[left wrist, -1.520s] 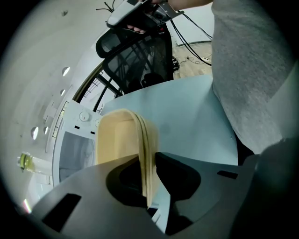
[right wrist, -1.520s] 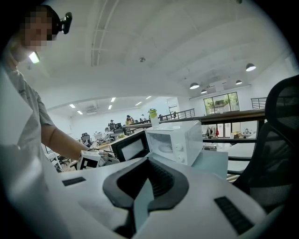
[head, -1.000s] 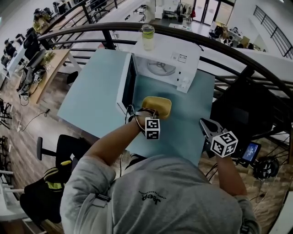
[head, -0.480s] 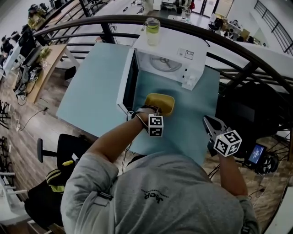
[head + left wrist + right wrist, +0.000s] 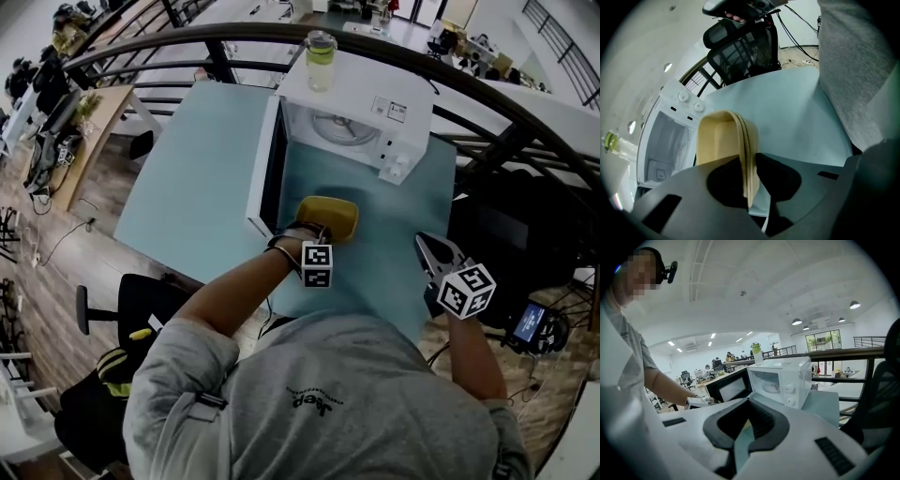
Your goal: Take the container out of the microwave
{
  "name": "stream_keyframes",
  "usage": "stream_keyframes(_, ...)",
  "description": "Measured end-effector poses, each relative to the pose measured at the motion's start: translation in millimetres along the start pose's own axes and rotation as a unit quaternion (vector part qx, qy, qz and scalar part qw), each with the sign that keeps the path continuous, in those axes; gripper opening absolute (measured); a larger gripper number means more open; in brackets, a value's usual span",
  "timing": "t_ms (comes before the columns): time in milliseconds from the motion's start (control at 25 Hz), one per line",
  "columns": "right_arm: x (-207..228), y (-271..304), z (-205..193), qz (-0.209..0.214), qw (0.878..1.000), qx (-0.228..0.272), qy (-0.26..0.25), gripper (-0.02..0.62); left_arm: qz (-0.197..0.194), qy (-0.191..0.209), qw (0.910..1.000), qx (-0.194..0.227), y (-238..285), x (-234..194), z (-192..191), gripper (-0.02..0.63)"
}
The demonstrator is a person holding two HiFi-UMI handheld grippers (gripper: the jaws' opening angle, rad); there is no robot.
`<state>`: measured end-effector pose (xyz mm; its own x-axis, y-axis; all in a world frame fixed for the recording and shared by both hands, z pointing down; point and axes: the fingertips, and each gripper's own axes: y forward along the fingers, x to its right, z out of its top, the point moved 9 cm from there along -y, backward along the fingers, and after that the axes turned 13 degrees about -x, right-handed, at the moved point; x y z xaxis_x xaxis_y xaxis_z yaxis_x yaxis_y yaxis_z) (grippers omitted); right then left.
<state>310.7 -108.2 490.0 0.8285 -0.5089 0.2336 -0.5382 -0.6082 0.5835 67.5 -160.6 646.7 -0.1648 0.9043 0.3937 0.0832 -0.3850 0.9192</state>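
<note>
The left gripper (image 5: 749,185) has its fingers (image 5: 779,173) clamped on the near wall of the yellow container (image 5: 330,216); the container sits over the worktop (image 5: 206,178) at 6 o'clock of the open microwave (image 5: 361,112); the right gripper (image 5: 427,246), fingers (image 5: 764,423) together and empty, is at the container's 4 o'clock, well apart.

A pale blue-green table (image 5: 187,197) stands on a wooden plank floor (image 5: 47,281), with a curved dark railing (image 5: 169,47) running just beyond its far edge. A black office chair (image 5: 131,305) sits off the table's near left corner. Past the railing, a wooden desk (image 5: 98,131) carries monitors. Overhead is a white ceiling (image 5: 764,282) with round lamps (image 5: 854,304) lit, and tall windows (image 5: 824,340) brighten the far wall.
</note>
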Motion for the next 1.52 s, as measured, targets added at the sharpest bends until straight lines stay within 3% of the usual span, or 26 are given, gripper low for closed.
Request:
stream_keyframes(840,-33.0,-1.6,21.3,0.072,0.994,0.016,-0.077,0.017,0.063,-0.050,0.9966,-0.018,-101.2,51.7,-13.8,0.075)
stream_keyframes(1520,-88.8,-10.6,59.7,0.150,0.976,0.054,-0.152,0.017,0.142,-0.128,0.9791,-0.069,-230.2,71.0,-52.9,0.075)
